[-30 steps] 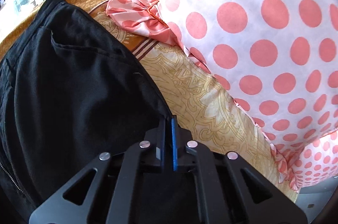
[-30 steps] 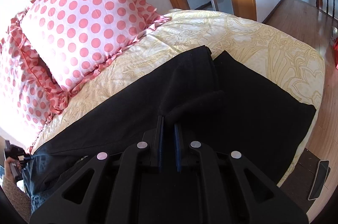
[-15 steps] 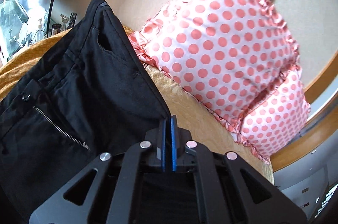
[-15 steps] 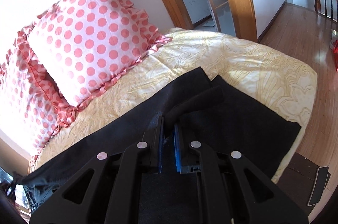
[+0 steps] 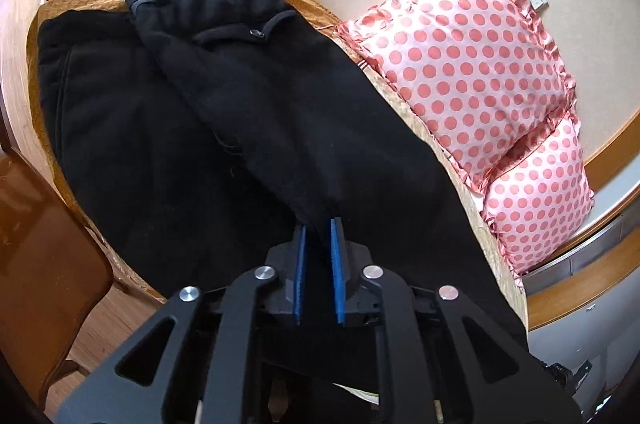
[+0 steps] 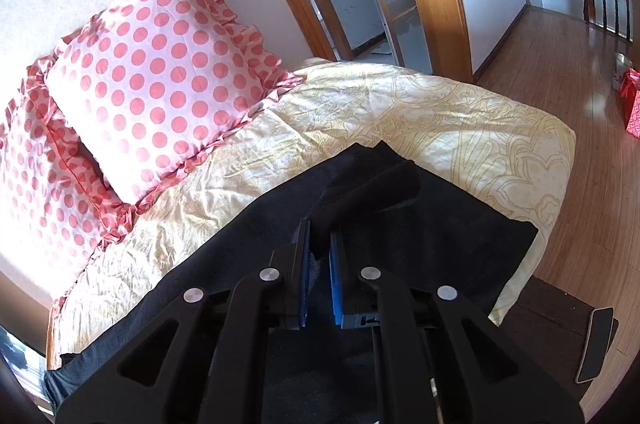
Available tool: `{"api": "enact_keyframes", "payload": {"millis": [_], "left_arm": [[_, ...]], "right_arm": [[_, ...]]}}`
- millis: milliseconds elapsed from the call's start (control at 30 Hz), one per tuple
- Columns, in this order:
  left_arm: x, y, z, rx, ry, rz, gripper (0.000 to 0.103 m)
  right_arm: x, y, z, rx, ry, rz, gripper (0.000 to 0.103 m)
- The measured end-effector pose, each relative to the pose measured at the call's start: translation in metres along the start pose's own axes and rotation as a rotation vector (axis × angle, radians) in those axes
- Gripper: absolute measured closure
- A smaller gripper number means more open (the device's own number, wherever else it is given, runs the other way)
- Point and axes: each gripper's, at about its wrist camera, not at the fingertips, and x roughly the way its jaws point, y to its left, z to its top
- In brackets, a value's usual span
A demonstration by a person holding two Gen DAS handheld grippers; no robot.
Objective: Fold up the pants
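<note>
Yellow bedspread [image 6: 440,111], black pants [image 5: 168,127], no legible writing

Both wrist views look steeply down from close above, sharing the black pants [image 5: 248,127] and pillows [image 6: 156,79].

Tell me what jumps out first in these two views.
The black pants sprawl across the yellow patterned bedspread, folded over on themselves at the waist. Behind them, two pink polka-dot pillows lean on the wall. The right gripper pinches a bunched ridge of pant leg.
</note>
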Motion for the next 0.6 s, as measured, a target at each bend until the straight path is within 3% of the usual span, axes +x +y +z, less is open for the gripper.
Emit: {"api": "enact_keyframes", "payload": {"millis": [33,67,100,167,267,400,600], "left_arm": [[-0.006,0.003,0.006,-0.020,-0.025,-0.004,0.071],[-0.015,0.007,0.012,-0.048,-0.067,-0.006,0.046],[-0.026,0.011,0.017,-0.071,-0.115,-0.015,0.033],[-0.041,0.021,0.029,-0.105,-0.187,-0.009,0.028],[-0.036,0.042,0.052,-0.174,-0.164,0.020,0.030],[-0.012,0.075,0.076,-0.316,-0.082,-0.002,0.043],[-0.003,0.092,0.089,-0.389,-0.083,-0.012,0.046]], "right_arm": [[-0.001,0.001,0.000,-0.004,-0.001,0.001,0.094],[-0.002,0.001,-0.001,-0.007,-0.004,0.000,0.094],[-0.003,0.001,-0.002,-0.007,-0.006,-0.003,0.094],[-0.003,-0.001,-0.002,-0.003,-0.004,-0.008,0.094],[0.000,-0.001,-0.002,-0.001,0.003,-0.012,0.094],[0.000,0.002,-0.003,-0.009,0.005,-0.006,0.094],[0.002,0.001,-0.004,-0.008,0.008,-0.011,0.094]]}}
